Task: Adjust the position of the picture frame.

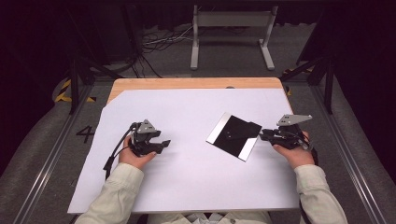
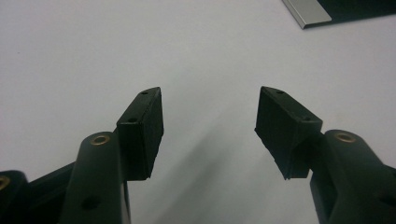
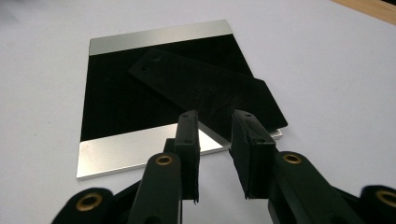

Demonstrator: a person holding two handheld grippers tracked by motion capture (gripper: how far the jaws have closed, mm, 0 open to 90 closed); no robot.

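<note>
- The table (image 1: pixel 140 85) is covered with a large white sheet (image 1: pixel 187 177), probably to give a plain background. Only a wooden strip stays bare at the far edge.
- A square plate (image 1: pixel 223 125) lies flat on the sheet, right of the middle. It is black in the centre with a silver band along two opposite sides (image 3: pixel 159 38). It rests close to the right hand, so it seems to be the thing in work.
- A thin black strip (image 3: pixel 210 86) with two small holes at one end lies diagonally on the plate. One end sticks out past the plate's edge, which I think makes it easy to catch.
- The right gripper (image 3: pixel 215 133) is at the plate's near edge, jaws partly closed with a narrow gap. They point at the strip's protruding end, and I cannot tell if they touch it.
- The left gripper (image 2: pixel 210 116) rests well apart from the plate, over bare sheet. Its jaws are spread wide with nothing between them, so it seems to wait.
</note>
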